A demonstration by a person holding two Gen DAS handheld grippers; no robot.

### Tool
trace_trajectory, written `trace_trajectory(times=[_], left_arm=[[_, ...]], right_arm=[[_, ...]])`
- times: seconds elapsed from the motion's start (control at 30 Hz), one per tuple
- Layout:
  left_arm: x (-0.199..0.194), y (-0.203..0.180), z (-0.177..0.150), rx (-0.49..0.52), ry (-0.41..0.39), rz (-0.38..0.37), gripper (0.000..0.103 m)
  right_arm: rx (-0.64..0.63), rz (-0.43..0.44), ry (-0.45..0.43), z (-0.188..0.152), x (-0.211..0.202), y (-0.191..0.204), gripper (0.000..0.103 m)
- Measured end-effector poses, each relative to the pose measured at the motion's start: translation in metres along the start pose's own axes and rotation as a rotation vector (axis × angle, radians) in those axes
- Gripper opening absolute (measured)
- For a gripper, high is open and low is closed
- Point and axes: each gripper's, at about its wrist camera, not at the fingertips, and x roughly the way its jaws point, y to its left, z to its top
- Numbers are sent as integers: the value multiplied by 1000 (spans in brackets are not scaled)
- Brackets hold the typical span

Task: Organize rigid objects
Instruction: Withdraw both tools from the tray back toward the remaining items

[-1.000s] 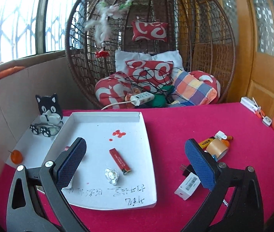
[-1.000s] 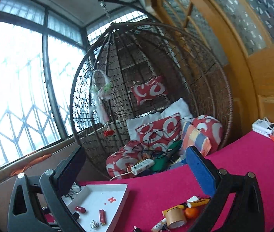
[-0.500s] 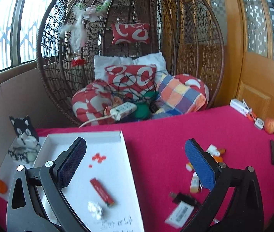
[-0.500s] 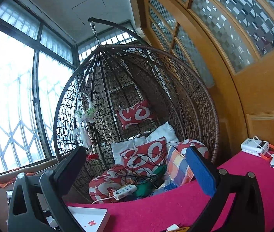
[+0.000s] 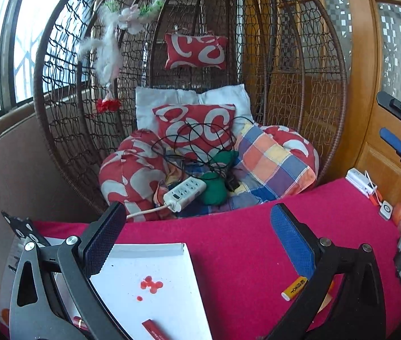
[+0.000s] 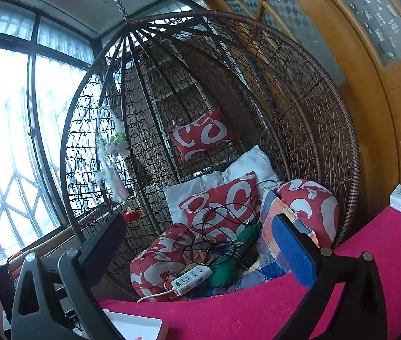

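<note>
My left gripper [image 5: 197, 240] is open and empty, raised above the red table. Below it lies the white tray [image 5: 169, 257], with red dots on its floor and a red stick [image 5: 153, 329] at the bottom edge. A yellow tube [image 5: 294, 288] lies on the cloth by my right finger. My right gripper [image 6: 197, 243] is open and empty, held high and tilted up toward the wicker chair; it also shows at the right edge of the left wrist view [image 5: 398, 130]. Only a corner of the tray [image 6: 141, 325] shows in the right wrist view.
A wicker egg chair [image 5: 189, 85] with red cushions and a white power strip [image 5: 184, 194] stands behind the table. A white box [image 5: 360, 181] and a small white device [image 5: 385, 211] lie at the far right. A black cat figure [image 5: 20, 226] stands left of the tray.
Both grippers have risen and tilted upward. The tray and loose objects have slid down out of view; the tape roll and white box near the left gripper no longer show.
</note>
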Motion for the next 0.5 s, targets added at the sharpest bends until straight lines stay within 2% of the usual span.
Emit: trace_trajectory(times=[0.17, 0.3, 0.37, 0.5], left_arm=[[2, 5, -13, 4, 110, -52, 103], [-4, -1, -36, 65, 196, -99, 103], [-6, -5, -50, 80, 264, -115, 103], [-10, -7, -73, 4, 350, -135, 103]], right_arm=[[3, -48, 105, -2, 10, -10, 103], [12, -105, 187, 4, 2, -23, 103], [0, -146, 218, 6, -7, -29, 103], [42, -212, 266, 9, -24, -45, 103]])
